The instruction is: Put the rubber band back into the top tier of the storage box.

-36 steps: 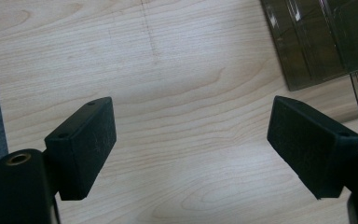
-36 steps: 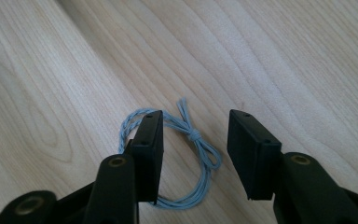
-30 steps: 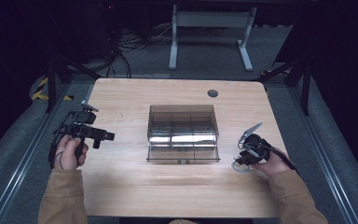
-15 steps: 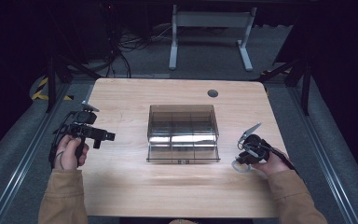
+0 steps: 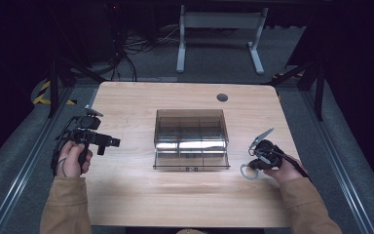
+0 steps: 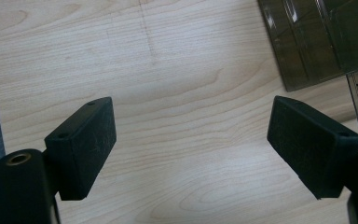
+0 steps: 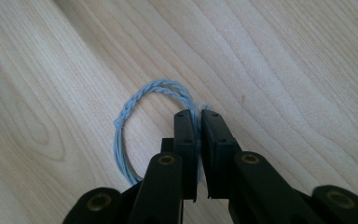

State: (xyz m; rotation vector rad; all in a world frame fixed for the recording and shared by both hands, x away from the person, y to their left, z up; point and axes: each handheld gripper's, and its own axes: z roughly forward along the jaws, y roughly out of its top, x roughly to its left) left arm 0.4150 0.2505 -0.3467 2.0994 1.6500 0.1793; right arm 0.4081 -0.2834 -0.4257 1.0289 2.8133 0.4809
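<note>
Right gripper (image 7: 197,116) fingers just clenched onto the pale blue cord loop (image 7: 135,112), hand low over the table (image 5: 126,195); left gripper (image 6: 191,135) released.

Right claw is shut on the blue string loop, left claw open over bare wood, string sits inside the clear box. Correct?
Not quite: the blue string loop lies on the bare table, outside the clear box, to the box's right in the high view. The right gripper view shows the right claw shut on it. The left claw is open over wood.
</note>
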